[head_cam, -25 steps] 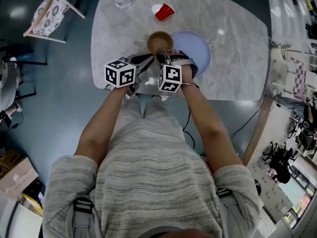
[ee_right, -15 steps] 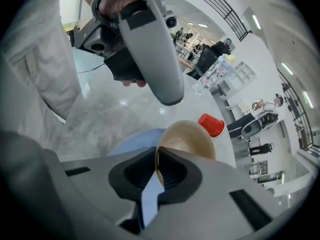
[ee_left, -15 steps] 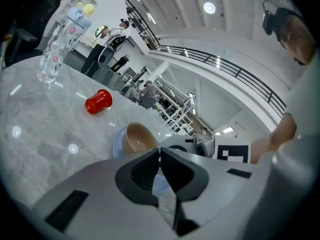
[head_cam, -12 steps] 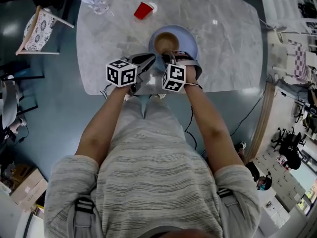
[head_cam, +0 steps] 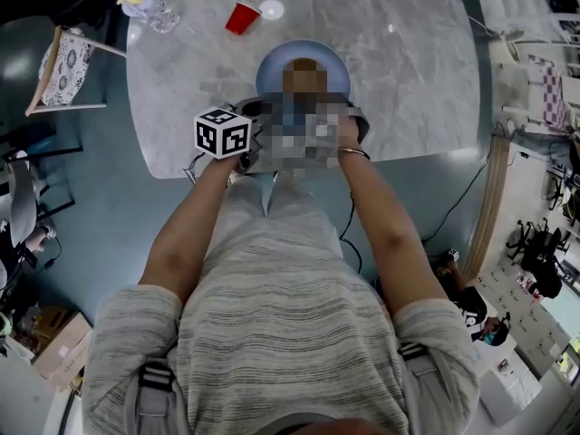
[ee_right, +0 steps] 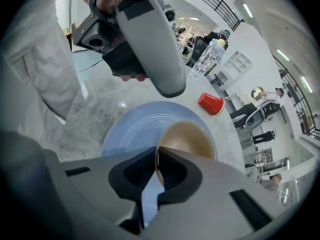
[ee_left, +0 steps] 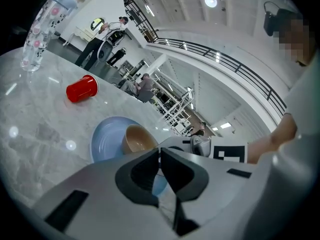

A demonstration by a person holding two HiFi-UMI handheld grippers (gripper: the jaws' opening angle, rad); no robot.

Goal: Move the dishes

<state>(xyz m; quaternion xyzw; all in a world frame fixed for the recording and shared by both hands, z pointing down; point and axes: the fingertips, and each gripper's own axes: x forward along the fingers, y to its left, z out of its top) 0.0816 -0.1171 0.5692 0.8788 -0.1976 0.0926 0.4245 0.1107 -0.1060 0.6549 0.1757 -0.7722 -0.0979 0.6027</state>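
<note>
Since a second ago the brown bowl (ee_right: 190, 139) has crossed from the left edge of the blue plate (ee_right: 127, 131) to a place over its middle, and both of my grippers have travelled with it. Entry one: right gripper (ee_right: 156, 156), clenched on the bowl's near rim, one pad inside the wall and one outside. The bowl sits tilted in that grip above the centre of the plate, and I cannot tell whether its base touches the plate. Entry two: left gripper (ee_left: 160, 151), jaws pressed together with nothing between them, held just beside the right gripper at the plate's near edge, its tips aimed across the plate toward the bowl. Entry three: the plate itself, flat on the grey marble table (head_cam: 408, 80), close to the table edge nearest me. Entry four: red cup (head_cam: 240, 16), lying on its side on the table beyond the plate and to its left, apart from it. A small white disc (head_cam: 270, 9) lies just beside the cup. Entry five: clear bottle (head_cam: 145, 5) with a yellow top, standing near the table's far left corner, well apart from the dishes. Entry six: chair (head_cam: 63, 71) with a patterned cushion, on the floor to the left of the table.
</note>
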